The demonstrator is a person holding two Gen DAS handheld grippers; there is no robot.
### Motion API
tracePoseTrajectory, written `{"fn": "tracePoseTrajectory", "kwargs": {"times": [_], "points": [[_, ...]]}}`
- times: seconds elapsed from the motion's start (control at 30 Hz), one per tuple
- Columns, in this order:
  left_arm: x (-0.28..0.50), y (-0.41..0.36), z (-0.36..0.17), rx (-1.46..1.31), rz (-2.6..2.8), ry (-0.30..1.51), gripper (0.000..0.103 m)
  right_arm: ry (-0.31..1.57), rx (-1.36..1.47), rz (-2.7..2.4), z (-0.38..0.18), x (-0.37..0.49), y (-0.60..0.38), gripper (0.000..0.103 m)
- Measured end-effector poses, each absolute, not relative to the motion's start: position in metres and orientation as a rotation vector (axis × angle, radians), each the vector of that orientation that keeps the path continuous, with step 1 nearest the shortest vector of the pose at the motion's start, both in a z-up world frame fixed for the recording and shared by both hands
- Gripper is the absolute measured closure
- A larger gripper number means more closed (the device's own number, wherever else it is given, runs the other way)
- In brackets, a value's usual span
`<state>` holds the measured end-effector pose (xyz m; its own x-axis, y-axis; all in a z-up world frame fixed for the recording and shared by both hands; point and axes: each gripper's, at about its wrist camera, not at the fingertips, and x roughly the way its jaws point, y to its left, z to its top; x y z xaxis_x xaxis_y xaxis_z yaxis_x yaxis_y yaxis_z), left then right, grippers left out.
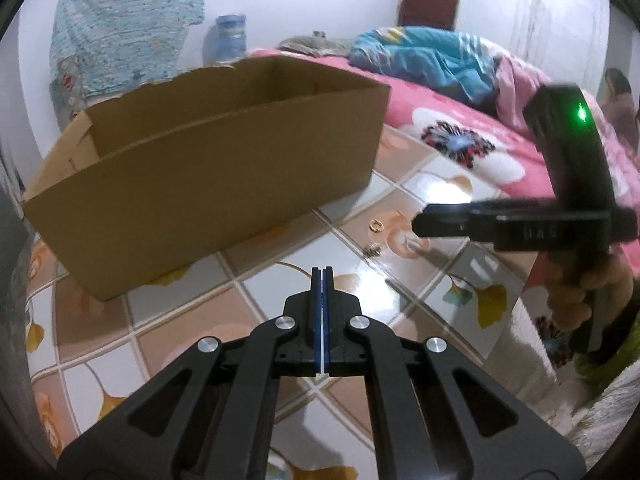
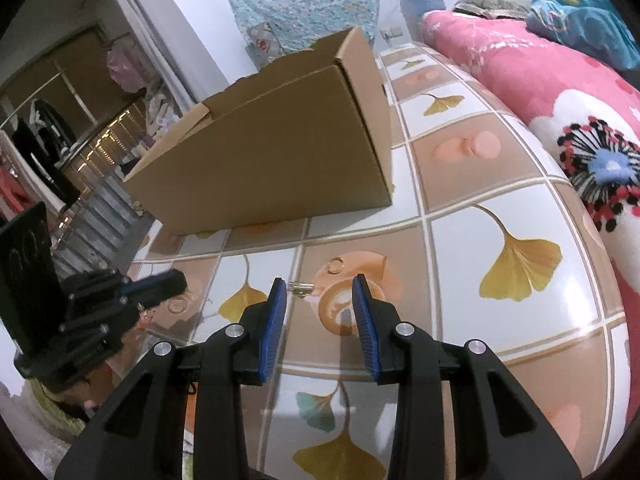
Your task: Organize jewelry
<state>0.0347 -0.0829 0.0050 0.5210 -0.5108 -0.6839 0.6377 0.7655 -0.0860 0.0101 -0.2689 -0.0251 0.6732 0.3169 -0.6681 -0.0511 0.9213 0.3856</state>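
Left claw (image 1: 322, 270) pressed together, contents unclear, right claw (image 2: 320, 280) apart, box (image 1: 200, 184) interior hidden

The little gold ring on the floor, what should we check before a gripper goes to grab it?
1. Ring in sight: ok. The gold ring lies on the tiled floor, apart from the small metal piece beside it.
2. Right gripper ready: ok. Its jaws are open, with nothing between them.
3. Right gripper aimed: ok. The ring lies just ahead of its fingertips.
4. Left gripper out of the way: ok. It is shut, off to the side.
5. Left gripper holding jewelry: cannot tell.
6. Cardboard box ready: ok. Its top is open.
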Motion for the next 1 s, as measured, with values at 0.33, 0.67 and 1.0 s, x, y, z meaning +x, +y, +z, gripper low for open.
{"fn": "tracePoseTrajectory", "kwargs": {"times": [0.33,0.67,1.0], "points": [[0.042,-0.077,-0.007,0.152,-0.640,0.776,0.103,0.844,0.243,0.244,-0.026,0.019,-0.244,0.069],[0.046,-0.074,-0.015,0.135,-0.657,0.788,0.103,0.865,0.152,0.200,-0.033,0.037,-0.227,0.069],[0.050,-0.070,-0.019,0.116,-0.658,0.794,0.103,0.865,-0.055,0.160,-0.038,0.041,-0.203,0.095]]}}
